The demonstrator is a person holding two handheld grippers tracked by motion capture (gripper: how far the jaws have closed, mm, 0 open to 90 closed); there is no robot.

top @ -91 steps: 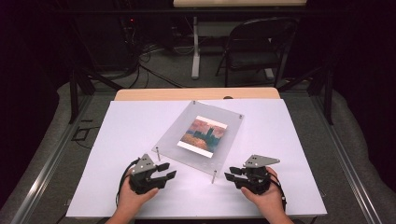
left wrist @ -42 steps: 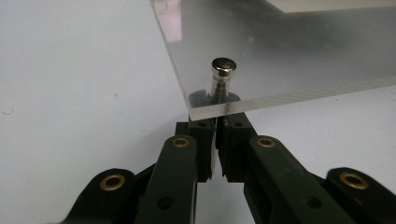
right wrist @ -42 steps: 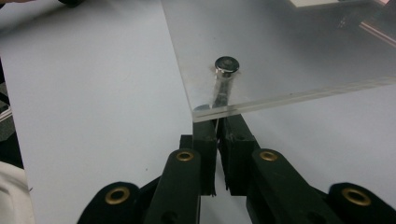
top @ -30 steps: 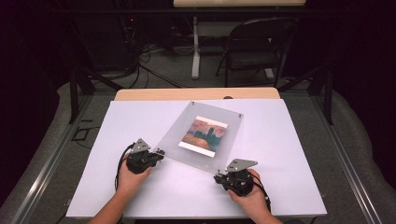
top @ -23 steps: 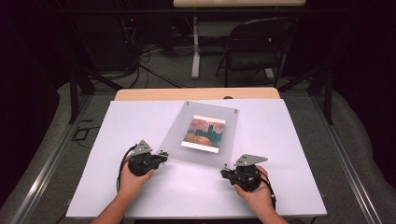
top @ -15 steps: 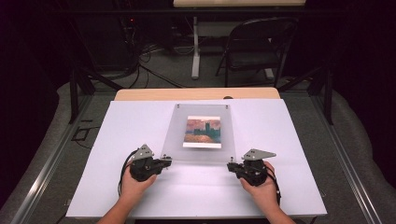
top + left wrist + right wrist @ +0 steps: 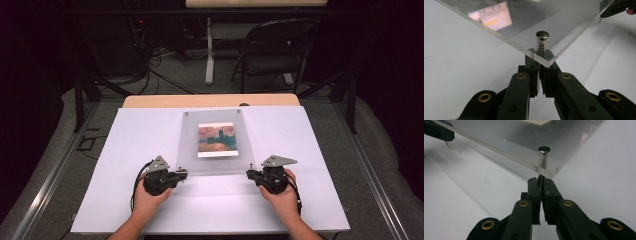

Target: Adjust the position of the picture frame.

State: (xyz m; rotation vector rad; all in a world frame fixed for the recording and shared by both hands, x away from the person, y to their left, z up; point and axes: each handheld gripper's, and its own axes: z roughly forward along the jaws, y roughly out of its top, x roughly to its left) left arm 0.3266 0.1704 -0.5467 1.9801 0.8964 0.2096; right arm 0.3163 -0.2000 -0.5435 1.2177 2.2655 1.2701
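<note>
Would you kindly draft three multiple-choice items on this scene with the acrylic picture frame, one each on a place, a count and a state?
1. Where on the acrylic frame do the two grippers hold?
A. the two far corners
B. the two near corners
C. the middles of the side edges

2. How many metal studs show at the frame's far edge in the high view?
A. two
B. none
C. five

3. How do the left gripper's jaws stand?
A. wide open, clear of the frame
B. shut on the corner stud
C. shut on a cloth

Answers: 1 B, as the left gripper and the right gripper meet the corners nearest the person in the high view. 2 A, as one stud sits at each far corner. 3 B, as the left gripper view shows the pads clamped on the stud's post below the panel.
</note>
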